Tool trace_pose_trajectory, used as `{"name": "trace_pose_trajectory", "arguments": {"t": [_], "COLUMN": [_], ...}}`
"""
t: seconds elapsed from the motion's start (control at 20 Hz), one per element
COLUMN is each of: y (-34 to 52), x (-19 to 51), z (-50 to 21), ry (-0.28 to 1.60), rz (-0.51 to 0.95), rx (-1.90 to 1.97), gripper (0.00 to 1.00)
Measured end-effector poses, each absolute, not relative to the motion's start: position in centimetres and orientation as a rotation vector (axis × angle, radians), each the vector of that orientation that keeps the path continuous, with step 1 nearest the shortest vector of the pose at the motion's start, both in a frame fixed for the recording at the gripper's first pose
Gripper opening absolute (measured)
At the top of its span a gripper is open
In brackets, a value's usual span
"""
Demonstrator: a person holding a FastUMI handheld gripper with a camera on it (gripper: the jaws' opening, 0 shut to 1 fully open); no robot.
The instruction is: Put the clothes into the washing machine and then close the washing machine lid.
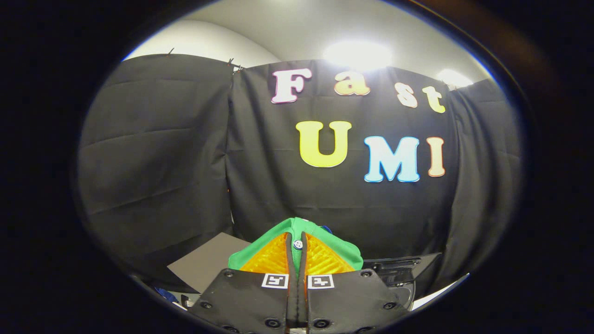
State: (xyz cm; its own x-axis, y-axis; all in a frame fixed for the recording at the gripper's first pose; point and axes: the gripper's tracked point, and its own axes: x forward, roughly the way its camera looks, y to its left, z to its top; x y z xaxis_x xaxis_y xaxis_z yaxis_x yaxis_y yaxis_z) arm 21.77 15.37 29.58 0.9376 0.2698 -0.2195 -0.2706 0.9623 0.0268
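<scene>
The gripper [297, 253] has its two fingers pressed nearly together, pinching a green garment [297, 227] with a small white button between the tips. The cloth drapes over the fingertips, held up against the black booth wall [185, 153]. A dark machine part [394, 271] lies just beyond, right of the fingers; a grey panel [209, 264] lies left.

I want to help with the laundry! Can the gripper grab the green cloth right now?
Probably yes, it looks grabbed already: the gripper has its fingers closed together with the green cloth pinched between them, lifted before the booth's wall.
</scene>
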Motion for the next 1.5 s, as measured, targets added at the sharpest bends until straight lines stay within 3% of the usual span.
{"name": "trace_pose_trajectory", "arguments": {"t": [0.75,1.5], "y": [-3.7,-7.4], "x": [21.9,24.4], "z": [27.1,14.2], "ry": [0.236,0.346], "rz": [0.096,0.097], "rx": [0.054,0.087], "gripper": [0.01,0.01]}}
